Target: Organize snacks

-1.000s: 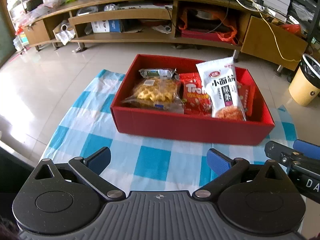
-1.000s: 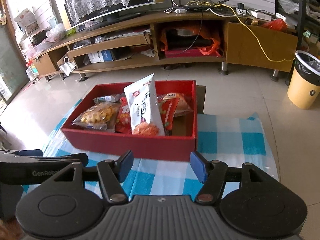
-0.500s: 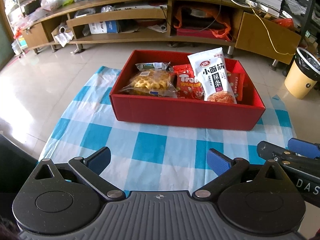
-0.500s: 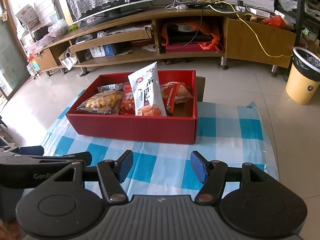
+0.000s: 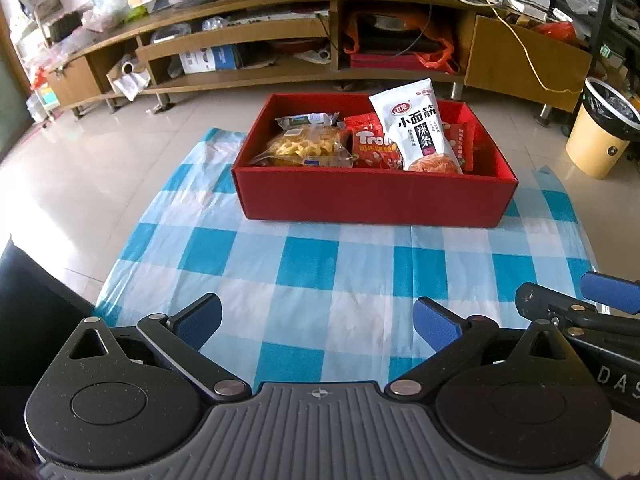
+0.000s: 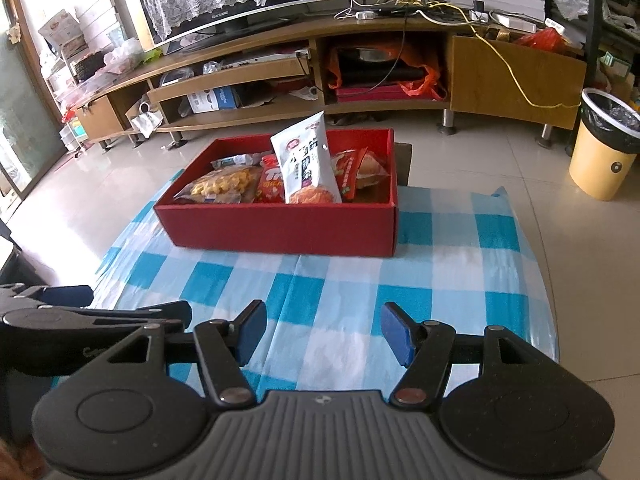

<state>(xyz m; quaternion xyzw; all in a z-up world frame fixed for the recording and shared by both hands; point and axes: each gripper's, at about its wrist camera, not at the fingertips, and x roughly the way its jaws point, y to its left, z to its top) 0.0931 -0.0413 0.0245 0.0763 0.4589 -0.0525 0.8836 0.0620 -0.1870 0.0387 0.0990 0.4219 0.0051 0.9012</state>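
A red box stands at the far end of a blue-and-white checked cloth. Inside it lie a clear bag of yellow snacks, a red packet and an upright white packet. My left gripper hovers open over the near cloth, well short of the box, nothing between its fingers. My right gripper is also open and empty, beside it on the right.
A long wooden TV stand with cluttered shelves runs behind the box. A yellow bin stands on the tiled floor at right. Something dark sits at the cloth's near left edge.
Both grippers have drawn back from the box, which now looks smaller and farther; more checked cloth shows in front. Neither pair of jaws has changed.
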